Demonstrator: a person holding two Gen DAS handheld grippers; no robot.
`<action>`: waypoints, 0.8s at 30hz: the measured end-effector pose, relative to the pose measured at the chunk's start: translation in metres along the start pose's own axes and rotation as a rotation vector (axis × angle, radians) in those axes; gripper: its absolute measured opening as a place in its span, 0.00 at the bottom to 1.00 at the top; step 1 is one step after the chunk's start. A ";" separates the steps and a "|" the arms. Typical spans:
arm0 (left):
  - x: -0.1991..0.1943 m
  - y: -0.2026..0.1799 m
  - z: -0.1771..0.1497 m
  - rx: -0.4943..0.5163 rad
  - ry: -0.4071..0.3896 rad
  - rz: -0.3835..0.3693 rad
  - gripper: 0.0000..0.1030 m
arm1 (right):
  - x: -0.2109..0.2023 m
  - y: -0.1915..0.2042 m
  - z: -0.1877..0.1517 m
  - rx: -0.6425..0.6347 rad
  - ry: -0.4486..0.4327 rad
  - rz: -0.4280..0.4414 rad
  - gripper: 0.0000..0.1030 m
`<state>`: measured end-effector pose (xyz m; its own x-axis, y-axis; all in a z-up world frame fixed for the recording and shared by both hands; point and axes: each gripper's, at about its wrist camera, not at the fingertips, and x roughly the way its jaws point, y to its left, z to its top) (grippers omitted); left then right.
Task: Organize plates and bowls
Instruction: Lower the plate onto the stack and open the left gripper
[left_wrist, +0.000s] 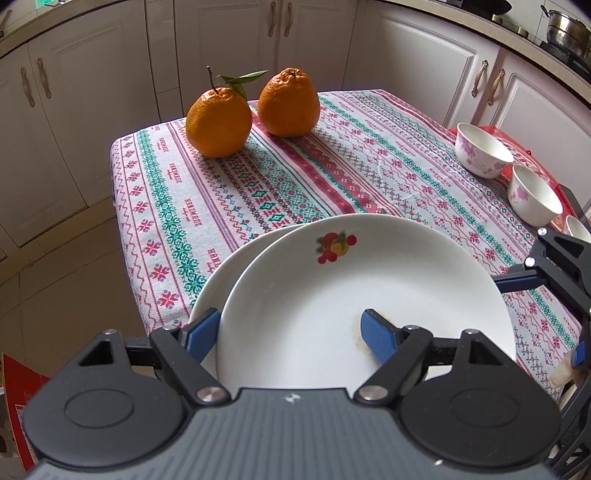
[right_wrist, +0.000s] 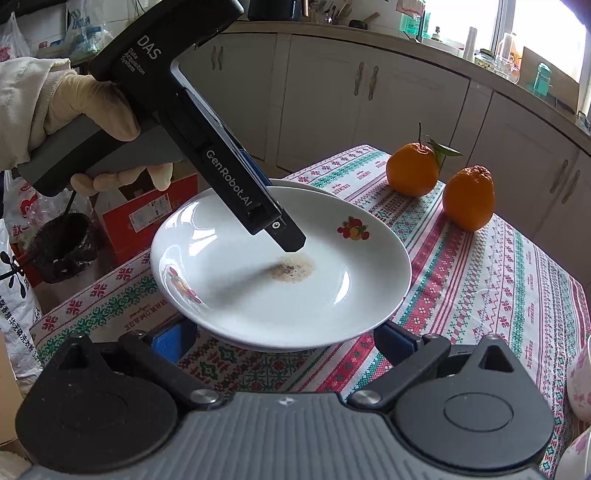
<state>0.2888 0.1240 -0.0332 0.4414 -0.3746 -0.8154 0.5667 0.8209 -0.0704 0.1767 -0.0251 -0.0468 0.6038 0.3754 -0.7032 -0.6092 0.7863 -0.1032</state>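
White kitchen cabinets (left_wrist: 207, 40) ring a small table (left_wrist: 369, 155) under a patterned cloth, whose left corner and edge drop straight to the tiled floor (left_wrist: 62, 266). Near that corner sit two white plates: the top plate (left_wrist: 332, 280), with a fruit print and a brownish stain at its centre, lies offset on the lower plate (left_wrist: 236, 266), which peeks out to the left. The left tool (left_wrist: 291, 332) straddles the top plate's near rim, one blue finger outside it and the other resting inside on the stain; its jaws stand apart, and whether they pinch the rim cannot be told. From the right wrist view, the right tool (right_wrist: 284, 343) has its jaws spread wide, both fingers under the plate's near edge, holding nothing visibly. Two oranges (left_wrist: 251, 110) stand at the far edge, with bare cloth between them and the plates. Three flowered bowls (left_wrist: 484, 151) line the table's right edge.
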 end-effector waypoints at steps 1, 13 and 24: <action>0.000 0.000 0.000 0.001 0.000 0.000 0.79 | 0.001 0.000 0.000 -0.002 0.001 0.000 1.00; -0.009 0.003 0.000 0.019 -0.030 0.031 0.81 | -0.002 0.000 0.001 -0.009 -0.002 -0.006 1.00; -0.014 0.002 -0.004 0.016 -0.073 0.085 0.86 | -0.013 -0.002 -0.002 -0.010 -0.024 -0.023 1.00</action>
<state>0.2811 0.1324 -0.0243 0.5373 -0.3349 -0.7740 0.5356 0.8444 0.0065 0.1696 -0.0324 -0.0390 0.6297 0.3688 -0.6838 -0.5998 0.7901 -0.1262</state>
